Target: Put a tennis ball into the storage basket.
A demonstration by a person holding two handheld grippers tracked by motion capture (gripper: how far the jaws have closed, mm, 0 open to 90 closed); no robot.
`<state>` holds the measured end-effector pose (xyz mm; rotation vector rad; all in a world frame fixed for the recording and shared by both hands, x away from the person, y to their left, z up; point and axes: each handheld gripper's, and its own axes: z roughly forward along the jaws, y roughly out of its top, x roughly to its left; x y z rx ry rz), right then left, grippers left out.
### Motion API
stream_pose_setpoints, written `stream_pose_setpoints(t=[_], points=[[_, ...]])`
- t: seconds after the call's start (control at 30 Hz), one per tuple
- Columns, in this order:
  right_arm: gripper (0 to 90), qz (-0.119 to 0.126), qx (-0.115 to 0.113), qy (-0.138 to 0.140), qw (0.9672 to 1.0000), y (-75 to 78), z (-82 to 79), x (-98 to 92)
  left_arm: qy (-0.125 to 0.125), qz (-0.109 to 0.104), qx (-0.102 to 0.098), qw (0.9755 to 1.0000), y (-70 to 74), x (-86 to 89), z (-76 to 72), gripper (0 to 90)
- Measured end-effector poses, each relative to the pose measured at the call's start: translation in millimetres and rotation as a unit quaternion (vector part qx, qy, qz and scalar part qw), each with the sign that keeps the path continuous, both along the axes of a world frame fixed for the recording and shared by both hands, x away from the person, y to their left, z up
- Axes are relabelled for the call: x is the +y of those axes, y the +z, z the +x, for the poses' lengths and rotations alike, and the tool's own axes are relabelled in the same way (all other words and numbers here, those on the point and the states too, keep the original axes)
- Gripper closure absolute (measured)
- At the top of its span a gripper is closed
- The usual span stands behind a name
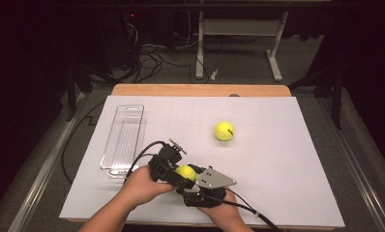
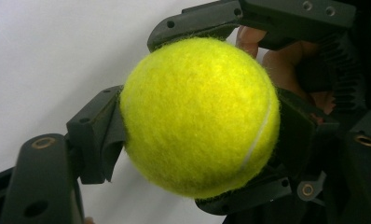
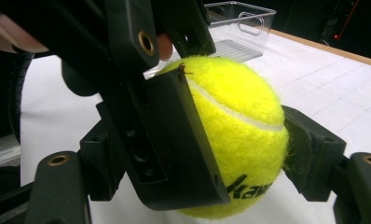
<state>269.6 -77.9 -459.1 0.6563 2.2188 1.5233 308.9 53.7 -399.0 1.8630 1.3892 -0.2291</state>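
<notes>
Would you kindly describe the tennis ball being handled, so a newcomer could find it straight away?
Start at the white table and go to its near edge, where two hands meet. Between the left gripper and the right gripper sits a yellow tennis ball, clamped by both. Unlike the other ball, lying free mid-table, this one is held.

A dim room with grey carpeted floor (image 1: 239,67), tangled black cables (image 1: 152,55), a white desk frame (image 1: 239,29), and a white-covered wooden surface (image 1: 277,145).

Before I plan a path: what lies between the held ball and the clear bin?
High view: only bare white table between the held ball and clear bin.
</notes>
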Motion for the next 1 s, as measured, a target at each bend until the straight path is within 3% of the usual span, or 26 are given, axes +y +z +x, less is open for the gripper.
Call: stream_pose_setpoints(t=[0.53,0.83,1.0], points=[[15.1,0.007,0.000,0.000,1.0000,-1.5,0.7,1.0,0.002,0.001,-0.005,1.0000,2.4,2.8,0.0,26.6],[0.3,0.010,-0.002,0.004,0.9999,-3.4,0.3,3.0,0.010,0.004,-0.010,0.9999,4.6,8.8,1.9,26.5],[0.3,0.005,-0.010,0.000,0.9999,-3.5,-0.8,2.8,0.015,0.006,-0.016,0.9998,5.4,13.4,2.8,26.5]])
